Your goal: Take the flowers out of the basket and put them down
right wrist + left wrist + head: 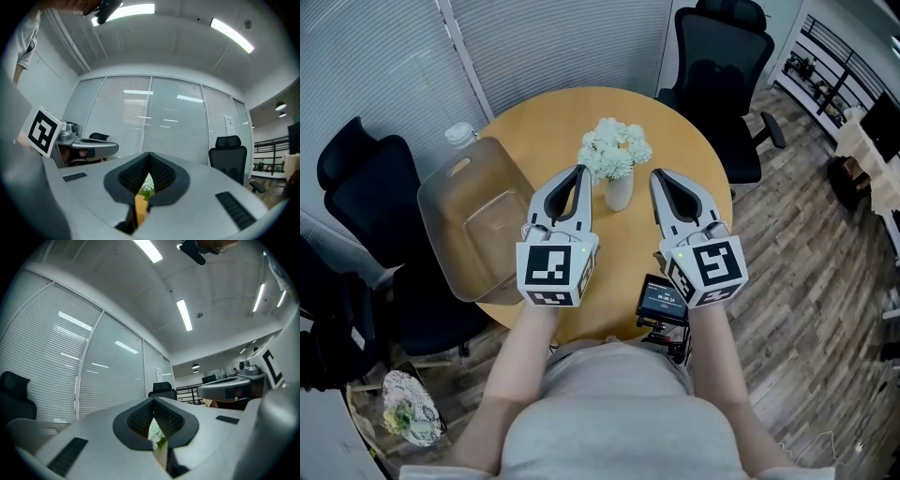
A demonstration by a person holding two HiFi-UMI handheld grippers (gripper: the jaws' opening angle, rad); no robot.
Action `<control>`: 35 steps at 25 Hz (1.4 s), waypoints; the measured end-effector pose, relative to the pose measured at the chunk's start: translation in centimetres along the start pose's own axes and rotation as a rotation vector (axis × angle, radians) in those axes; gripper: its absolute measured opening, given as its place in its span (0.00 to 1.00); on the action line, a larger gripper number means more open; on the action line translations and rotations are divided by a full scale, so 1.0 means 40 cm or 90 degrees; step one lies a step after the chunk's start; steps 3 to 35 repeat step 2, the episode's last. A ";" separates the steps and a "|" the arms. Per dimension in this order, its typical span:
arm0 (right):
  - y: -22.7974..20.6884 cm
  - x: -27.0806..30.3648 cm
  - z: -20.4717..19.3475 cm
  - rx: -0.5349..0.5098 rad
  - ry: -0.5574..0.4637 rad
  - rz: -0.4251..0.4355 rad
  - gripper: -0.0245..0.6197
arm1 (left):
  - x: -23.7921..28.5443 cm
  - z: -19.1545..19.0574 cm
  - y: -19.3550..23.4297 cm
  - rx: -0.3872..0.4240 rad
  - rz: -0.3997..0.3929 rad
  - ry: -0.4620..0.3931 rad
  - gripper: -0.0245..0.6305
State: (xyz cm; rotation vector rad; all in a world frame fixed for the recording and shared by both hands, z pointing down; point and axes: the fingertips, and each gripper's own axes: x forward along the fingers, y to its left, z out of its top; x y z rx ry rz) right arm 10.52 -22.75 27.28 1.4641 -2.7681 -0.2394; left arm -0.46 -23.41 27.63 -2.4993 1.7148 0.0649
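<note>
A bunch of white flowers [615, 148] stands in a small white vase [619, 191] near the middle of the round wooden table [544, 117]. My left gripper [579, 172] hovers just left of the vase, shut and empty. My right gripper [657, 176] hovers just right of it, also shut with nothing held. Both point away from me toward the flowers. In the left gripper view a sliver of the flowers [157, 433] shows through the gap behind the closed jaws; the right gripper view gives the same glimpse of the flowers [147, 183]. No basket stands on the table.
A clear plastic bin [478, 217] lies at the table's left edge, with a bottle [459, 134] behind it. Black office chairs stand at the far side [722, 56] and at the left [366, 187]. A small screen device [661, 300] sits by the near edge. A pale bundle with flowers [411, 408] lies on the floor.
</note>
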 end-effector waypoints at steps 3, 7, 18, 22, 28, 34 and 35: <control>0.006 0.008 0.002 0.000 0.000 0.000 0.08 | -0.003 0.001 0.012 -0.004 0.001 0.000 0.04; 0.006 0.008 0.002 0.000 0.000 0.000 0.08 | -0.003 0.001 0.012 -0.004 0.001 0.000 0.04; 0.006 0.008 0.002 0.000 0.000 0.000 0.08 | -0.003 0.001 0.012 -0.004 0.001 0.000 0.04; 0.006 0.008 0.002 0.000 0.000 0.000 0.08 | -0.003 0.001 0.012 -0.004 0.001 0.000 0.04; 0.006 0.008 0.002 0.000 0.000 0.000 0.08 | -0.003 0.001 0.012 -0.004 0.001 0.000 0.04; 0.006 0.008 0.002 0.000 0.000 0.000 0.08 | -0.003 0.001 0.012 -0.004 0.001 0.000 0.04; 0.006 0.008 0.002 0.000 0.000 0.000 0.08 | -0.003 0.001 0.012 -0.004 0.001 0.000 0.04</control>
